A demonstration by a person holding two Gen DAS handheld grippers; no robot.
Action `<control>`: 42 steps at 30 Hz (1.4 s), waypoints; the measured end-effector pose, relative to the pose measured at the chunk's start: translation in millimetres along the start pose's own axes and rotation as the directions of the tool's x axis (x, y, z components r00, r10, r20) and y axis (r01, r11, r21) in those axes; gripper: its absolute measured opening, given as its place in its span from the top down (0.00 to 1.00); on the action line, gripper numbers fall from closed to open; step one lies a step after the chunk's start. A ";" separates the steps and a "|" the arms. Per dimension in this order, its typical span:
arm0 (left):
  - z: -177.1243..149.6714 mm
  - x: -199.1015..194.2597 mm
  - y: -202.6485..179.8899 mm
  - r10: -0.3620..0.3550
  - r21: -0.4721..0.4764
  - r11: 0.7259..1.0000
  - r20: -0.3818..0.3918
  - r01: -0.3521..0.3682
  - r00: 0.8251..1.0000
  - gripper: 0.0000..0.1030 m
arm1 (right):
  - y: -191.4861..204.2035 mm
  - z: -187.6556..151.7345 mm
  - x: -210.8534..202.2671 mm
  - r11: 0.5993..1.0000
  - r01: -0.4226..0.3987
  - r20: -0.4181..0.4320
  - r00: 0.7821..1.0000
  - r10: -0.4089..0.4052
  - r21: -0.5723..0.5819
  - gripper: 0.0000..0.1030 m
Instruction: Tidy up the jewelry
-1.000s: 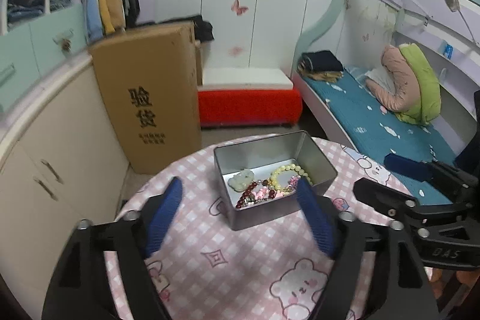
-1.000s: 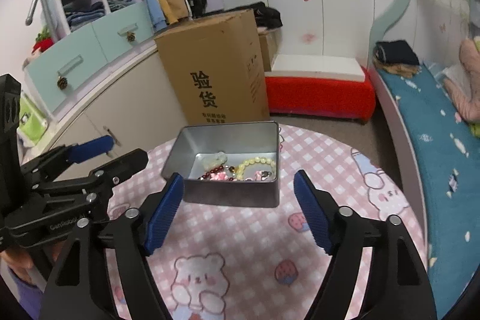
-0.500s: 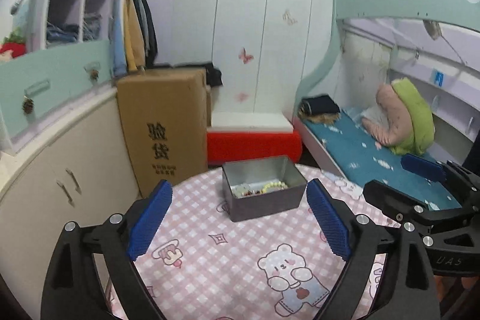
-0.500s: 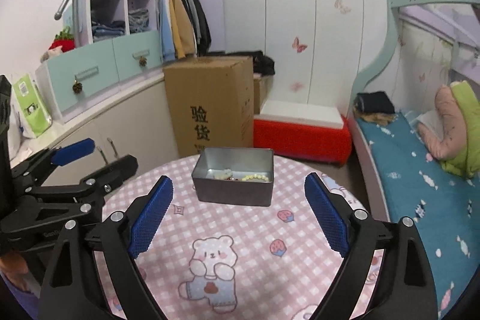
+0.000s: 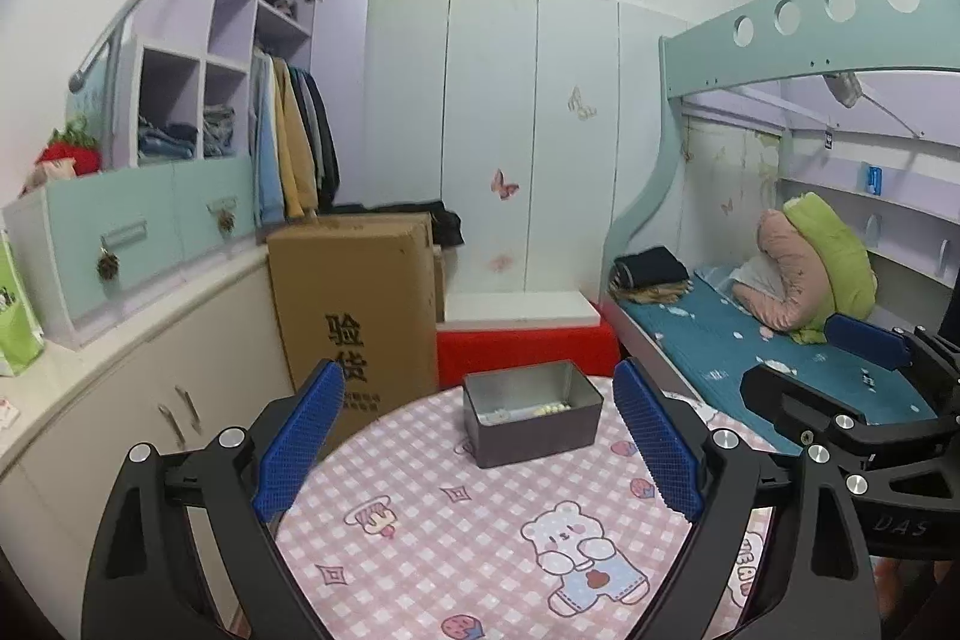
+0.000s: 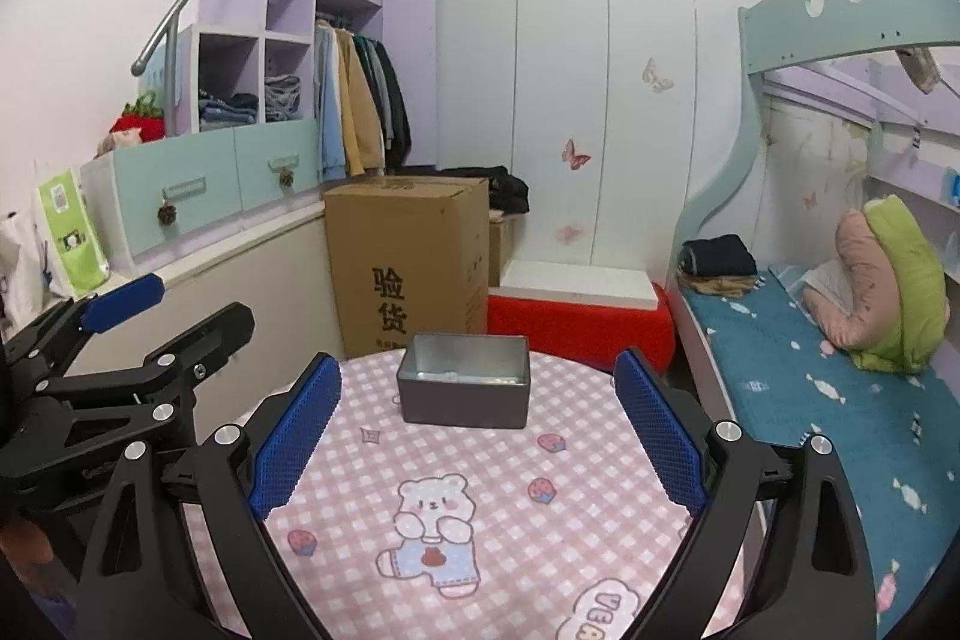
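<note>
- At the left of the right wrist view, the left gripper [image 6: 180, 307] hangs above the table's left edge with its jaws spread and nothing between them.
- In the lower left of the left wrist view, one blue pad [image 5: 300, 439] of that gripper stands well apart from its partner, and the metal tin [image 5: 531, 412] sits framed between them, toward the far edge of the pink checked table [image 5: 456, 532].
- At centre frame in both views, the tin is upright and lidless; pale beads [image 5: 552, 407] lie on its floor at the right, and other pieces beside them are too small to name. From the right wrist camera, the inside of the tin [image 6: 463, 379] is mostly hidden by its near wall.
- No jewelry shows on the cloth around the tin, so the sorting looks finished or nearly so; the step in hand reads as pulling both tools clear.
- To do that well, each tool should draw straight back and up, keeping the jaws wide and level so that no finger clips the tin's rim or drags the cloth.
- At the right of the left wrist view, the right gripper [image 5: 840, 358] is likewise spread and empty, out over the table's right edge; its own camera shows both blue pads flanking the tin from well short of it.
- If a piece does need another pass, a steeper look down into the tin should come first.
</note>
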State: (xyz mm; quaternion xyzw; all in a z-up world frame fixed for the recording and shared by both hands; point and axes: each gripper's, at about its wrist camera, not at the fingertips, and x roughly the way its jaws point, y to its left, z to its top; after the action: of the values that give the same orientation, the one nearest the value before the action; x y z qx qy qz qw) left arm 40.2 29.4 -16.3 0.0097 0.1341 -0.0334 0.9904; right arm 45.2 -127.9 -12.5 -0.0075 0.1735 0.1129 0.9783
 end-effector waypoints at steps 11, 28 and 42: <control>3.6 -28.1 -10.3 0.017 0.033 0.999 0.114 -0.021 0.993 0.14 | 2.2 -0.8 -32.7 0.999 0.034 0.084 0.996 -0.033 -0.003 0.13; 8.2 -34.4 -18.9 0.030 0.057 0.998 0.163 -0.040 0.986 0.14 | 1.3 3.1 -40.2 0.999 0.049 0.100 0.994 -0.050 0.005 0.13; 8.6 -34.1 -20.9 0.034 0.059 0.997 0.173 -0.045 0.984 0.14 | 0.8 3.3 -40.7 0.999 0.048 0.100 0.994 -0.048 0.007 0.13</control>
State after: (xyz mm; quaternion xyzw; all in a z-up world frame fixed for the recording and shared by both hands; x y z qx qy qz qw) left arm 8.2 10.4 0.8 0.0406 0.0468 -0.0186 0.9979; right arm 8.9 -135.9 4.5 -0.0037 0.1242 0.0891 0.9882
